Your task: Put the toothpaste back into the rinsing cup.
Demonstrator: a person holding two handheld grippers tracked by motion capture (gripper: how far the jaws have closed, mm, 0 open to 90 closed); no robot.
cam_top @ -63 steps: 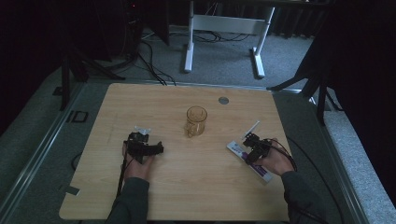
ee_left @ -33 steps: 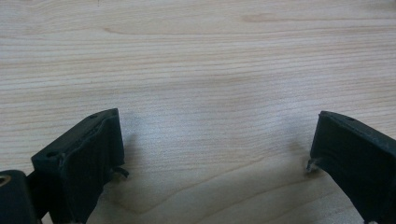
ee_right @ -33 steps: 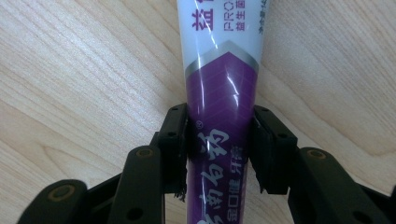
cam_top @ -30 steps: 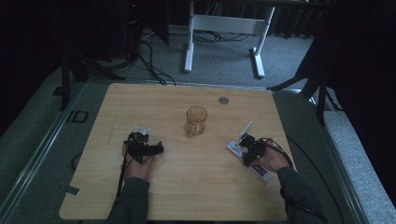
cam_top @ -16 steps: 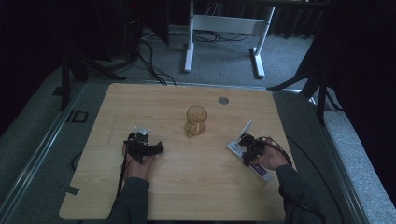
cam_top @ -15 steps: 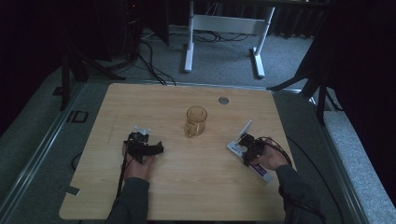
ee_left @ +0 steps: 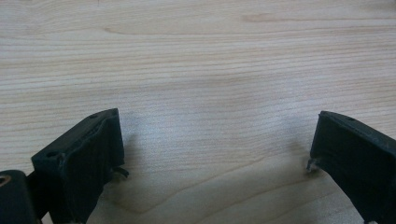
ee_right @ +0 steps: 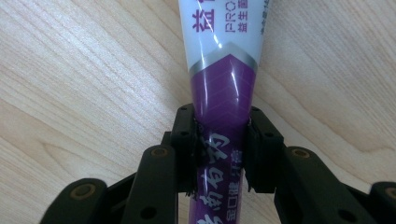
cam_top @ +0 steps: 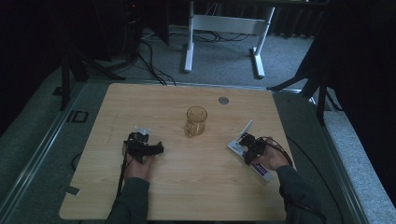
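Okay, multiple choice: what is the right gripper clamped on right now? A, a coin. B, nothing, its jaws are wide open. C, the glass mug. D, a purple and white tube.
D: in the right gripper view the right gripper has both black jaws pressed against the sides of the purple and white tube, which lies over the wooden table; the glass mug stands apart at mid-table.

The right claw [cam_top: 247,141] has slid a little leftward and toward the person along the surface [cam_top: 187,186] since two seconds ago, now clamped around the purple part of the white-and-purple tube [ee_right: 223,93], whose far end tilts up slightly differently than before
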